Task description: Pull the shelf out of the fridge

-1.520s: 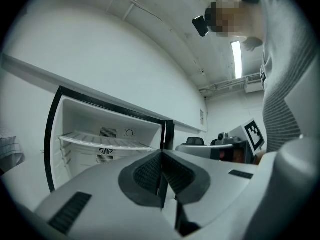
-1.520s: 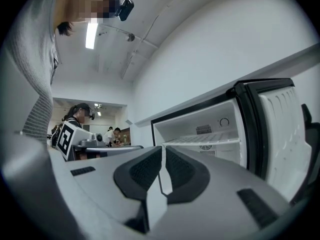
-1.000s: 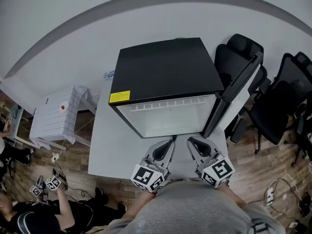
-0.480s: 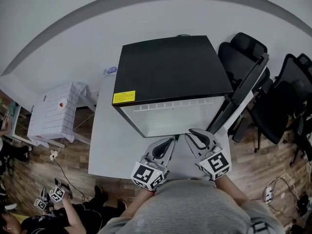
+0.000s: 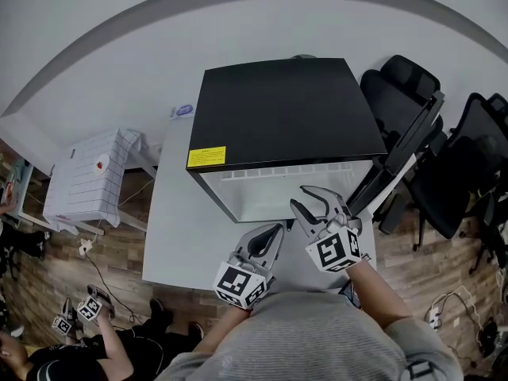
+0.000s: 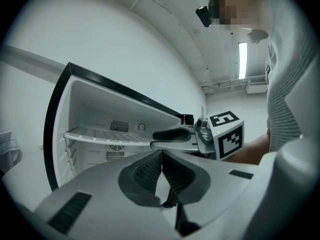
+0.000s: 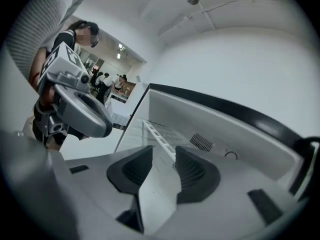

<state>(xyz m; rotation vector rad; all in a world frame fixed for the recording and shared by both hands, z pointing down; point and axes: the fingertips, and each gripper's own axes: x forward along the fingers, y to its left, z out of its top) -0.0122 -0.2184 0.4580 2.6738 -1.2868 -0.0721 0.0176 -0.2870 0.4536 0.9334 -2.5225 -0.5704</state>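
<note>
Head view with both gripper views, at the start of the shelf pull. The fridge (image 5: pixel 282 105) stands on a white table (image 5: pixel 178 236) with its door (image 5: pixel 389 169) swung open at its right side, leaving the white cavity exposed. The shelf (image 6: pixel 105 134) is still seated inside the fridge, a white wire rack spanning the upper part of the cavity, its front edge just behind the fridge's opening. What has changed: the right gripper (image 5: pixel 300 197), which a moment earlier hung back from the fridge's front beside the left one with its jaws together, has advanced to the lower front edge of the opening, and its jaws are now parting. In the right gripper view the two dark pads (image 7: pixel 192 171) stand apart with nothing pressed between them; the shelf's front rail (image 7: pixel 160 136) lies ahead, roughly in line with the gap, not yet touched. The left gripper (image 5: pixel 274 230) waits in front of the fridge, further from the opening than the right, clenched on nothing, its pads meeting along one seam (image 6: pixel 161 156). Reading: the approach is under way and the right gripper is being readied to take the shelf's front edge; no part of the pull itself appears done.
</note>
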